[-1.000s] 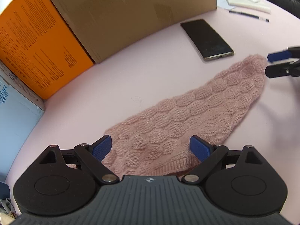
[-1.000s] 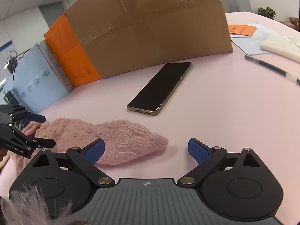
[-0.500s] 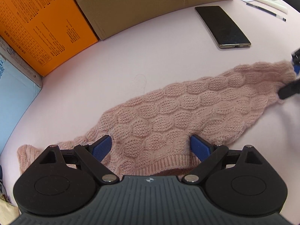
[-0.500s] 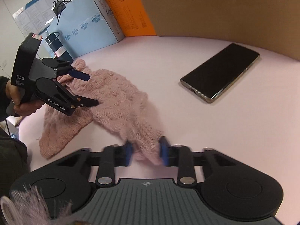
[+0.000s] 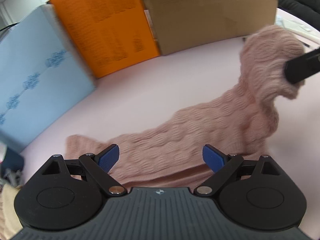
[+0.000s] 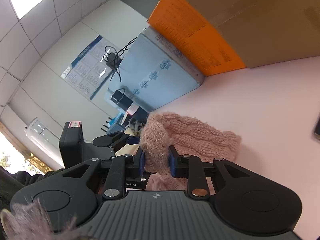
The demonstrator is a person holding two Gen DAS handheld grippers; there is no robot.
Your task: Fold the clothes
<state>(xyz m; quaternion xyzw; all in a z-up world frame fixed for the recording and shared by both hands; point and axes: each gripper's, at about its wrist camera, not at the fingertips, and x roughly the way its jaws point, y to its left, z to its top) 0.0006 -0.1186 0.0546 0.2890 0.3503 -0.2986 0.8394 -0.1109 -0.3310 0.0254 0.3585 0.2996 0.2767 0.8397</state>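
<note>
Where a pale pink table (image 5: 140,92) fills both views, three boxes stand along its far edge: a plain brown cardboard box (image 5: 210,14), an orange printed box (image 5: 106,30) and a light blue box (image 5: 36,74), all flat-sided and smooth. On the table lies a dusty pink knitted garment (image 5: 180,140), soft and fuzzy, with a raised cable pattern of rounded ovals. Its long axis runs from the lower left, where one end lies flat, up toward the right, where the other end is lifted off the table and bunched into a rounded lump. The right gripper (image 6: 156,160), black with blue pads, is closed tight on that raised end, the knit squeezed between its pads. The left gripper (image 5: 161,158) is spread wide and holds nothing, its blue pads (image 5: 109,157) set either side of the flat part of the garment. Motion blur softens the left wrist view.
</note>
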